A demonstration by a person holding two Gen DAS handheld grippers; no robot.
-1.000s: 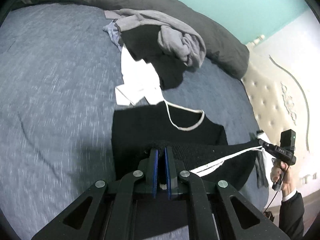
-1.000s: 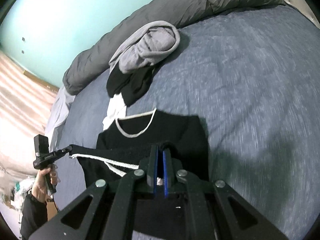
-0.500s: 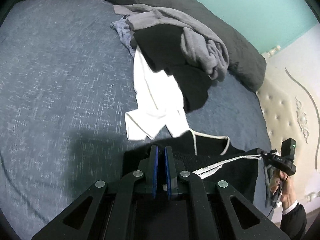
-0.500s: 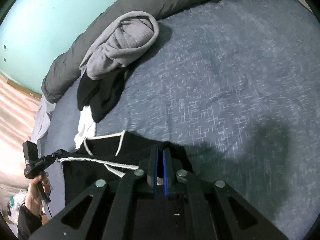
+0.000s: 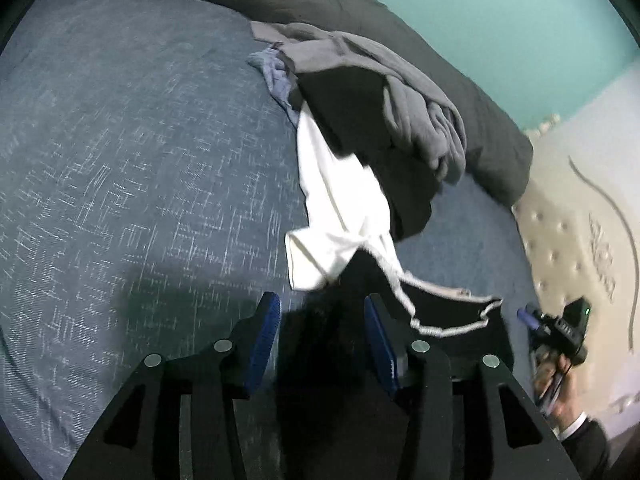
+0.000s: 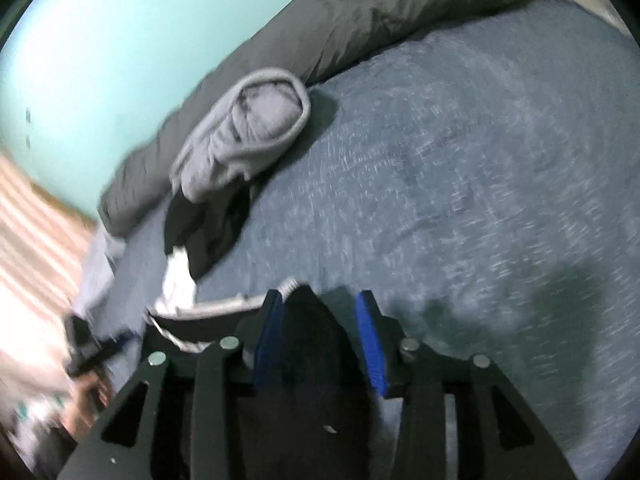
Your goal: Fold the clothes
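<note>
Ahead of your left gripper the blue bedspread lies bare to the left and far side, wide room to sweep. To the right of that line the heap of clothes blocks the way, its white garment trailing down almost to the black top. Beyond the heap the dark duvet roll closes off the far edge. Ahead and right of your right gripper the spread is open; the grey bundle stands to its left.

black top, white trim
</note>
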